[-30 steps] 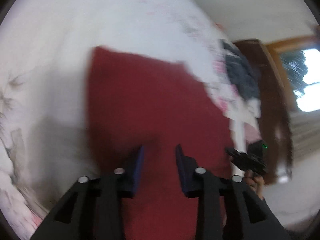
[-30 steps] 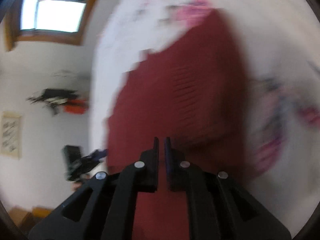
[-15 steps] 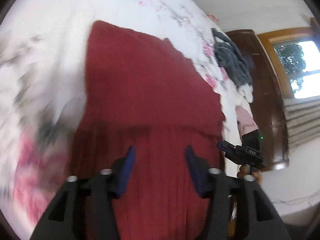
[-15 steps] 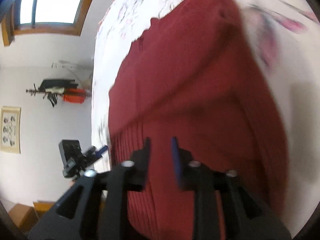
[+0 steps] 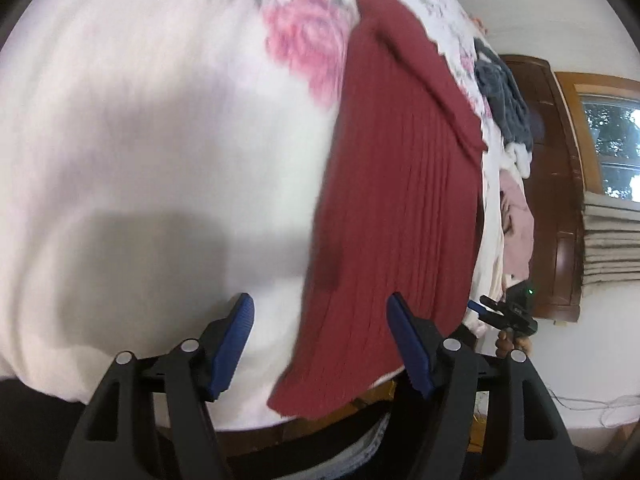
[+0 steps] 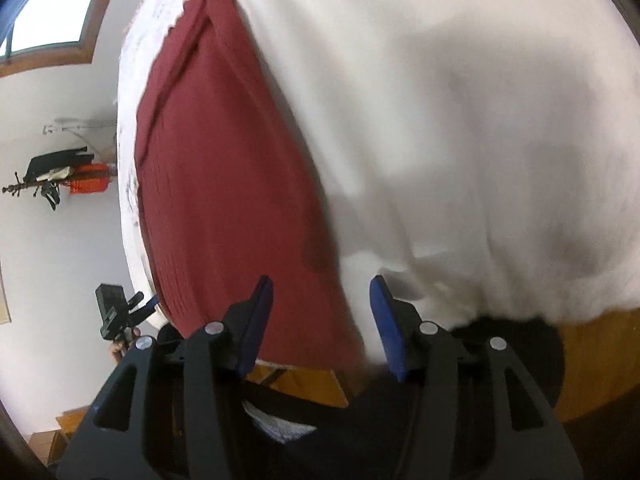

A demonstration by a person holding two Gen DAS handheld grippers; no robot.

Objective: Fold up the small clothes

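**Red ribbed garment flat on the bed, nobody holding it**

Left gripper (image 5: pixel 320 340) and right gripper (image 6: pixel 320 316) both spread wide, empty (blue pads showing). Red ribbed garment (image 5: pixel 392 208) lies folded on the white floral bedsheet (image 5: pixel 140 140), near edge hanging slightly over. Further back, a grey clothes pile (image 5: pixel 504 100).

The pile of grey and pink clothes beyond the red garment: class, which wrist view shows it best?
The left wrist view. The pile of clothes lies along the bed's far edge, past the red garment. The right wrist view shows none of it, only the garment and white bedding.
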